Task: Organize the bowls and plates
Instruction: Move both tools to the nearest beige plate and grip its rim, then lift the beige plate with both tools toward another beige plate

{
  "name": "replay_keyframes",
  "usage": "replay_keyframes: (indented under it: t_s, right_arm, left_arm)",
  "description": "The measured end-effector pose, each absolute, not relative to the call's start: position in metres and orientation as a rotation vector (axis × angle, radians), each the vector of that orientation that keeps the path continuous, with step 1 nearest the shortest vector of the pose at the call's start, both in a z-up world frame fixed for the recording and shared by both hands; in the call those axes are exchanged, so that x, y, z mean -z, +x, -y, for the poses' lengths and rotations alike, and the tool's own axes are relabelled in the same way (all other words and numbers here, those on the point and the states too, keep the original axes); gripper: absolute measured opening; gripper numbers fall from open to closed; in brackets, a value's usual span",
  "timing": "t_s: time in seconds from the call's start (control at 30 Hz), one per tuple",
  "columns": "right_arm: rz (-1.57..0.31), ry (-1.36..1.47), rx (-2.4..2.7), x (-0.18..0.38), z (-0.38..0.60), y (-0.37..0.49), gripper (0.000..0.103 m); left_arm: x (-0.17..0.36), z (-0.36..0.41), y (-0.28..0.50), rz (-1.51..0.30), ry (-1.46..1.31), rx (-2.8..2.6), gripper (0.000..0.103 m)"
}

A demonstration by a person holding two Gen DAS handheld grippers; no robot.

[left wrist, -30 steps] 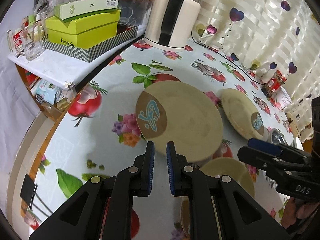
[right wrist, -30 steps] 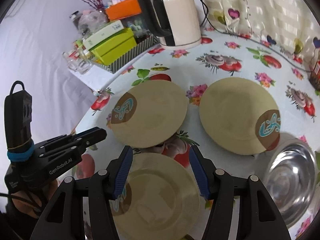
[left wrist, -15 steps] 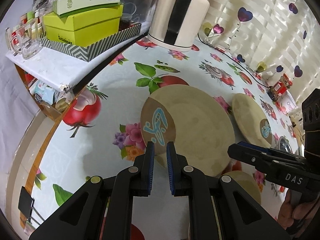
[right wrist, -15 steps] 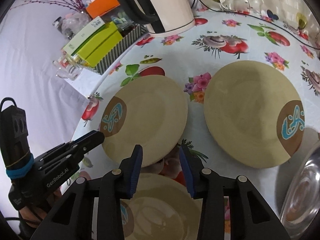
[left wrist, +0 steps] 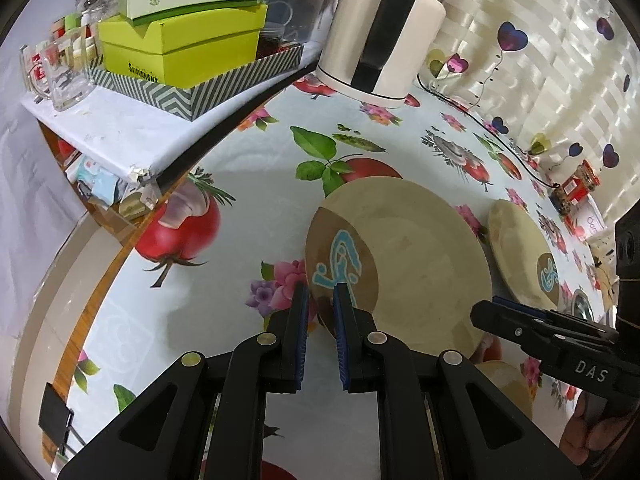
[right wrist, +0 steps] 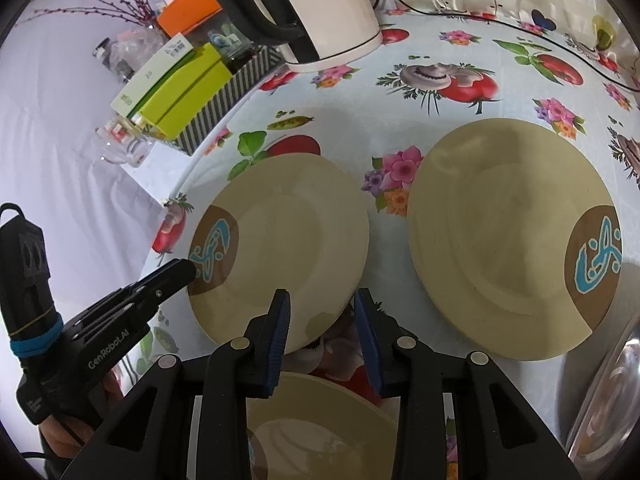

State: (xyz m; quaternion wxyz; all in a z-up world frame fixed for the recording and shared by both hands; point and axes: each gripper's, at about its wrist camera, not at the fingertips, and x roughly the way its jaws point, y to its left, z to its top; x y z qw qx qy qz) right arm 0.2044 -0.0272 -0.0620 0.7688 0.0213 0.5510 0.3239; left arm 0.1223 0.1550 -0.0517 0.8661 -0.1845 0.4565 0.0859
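Observation:
Three beige plates with a brown patch and blue mark lie on the fruit-print tablecloth. The left plate [right wrist: 288, 240] also shows in the left wrist view [left wrist: 412, 256]. My left gripper [left wrist: 320, 300] has its narrowly parted jaws on either side of this plate's near rim at the brown patch; it shows from the side in the right wrist view [right wrist: 188, 268]. My right gripper [right wrist: 322, 304] is open, its jaws straddling the same plate's front rim. The second plate [right wrist: 504, 240] lies to the right. A third plate [right wrist: 320, 420] lies under my right gripper.
A steel bowl [right wrist: 608, 396] sits at the right edge. A white kettle [left wrist: 384, 28] stands at the back. A shelf with green boxes [left wrist: 180, 44] and glass mugs [left wrist: 60, 72] is at the left. The table edge [left wrist: 100, 280] runs down the left.
Both grippers have moved forward to the left plate. The right jaws have narrowed and left the near plate behind. The left jaws now reach the plate's rim.

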Motion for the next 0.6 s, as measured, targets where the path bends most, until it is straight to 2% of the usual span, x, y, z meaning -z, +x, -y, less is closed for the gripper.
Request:
replay_keyframes:
  t_s: [0.27, 0.6]
  right_arm:
    - [-1.21, 0.029, -0.682, 0.0668, 0.0229, 0.2088, 0.025]
    - [-1.205, 0.029, -0.688, 0.0669, 0.0229, 0.2093, 0.025]
  left_arm:
    - [0.0532, -0.1544, 0.1277, -0.958, -0.386, -0.178, 0.017]
    - [0.0554, -0.1531, 0.1275, -0.943, -0.368, -0.16, 0.02]
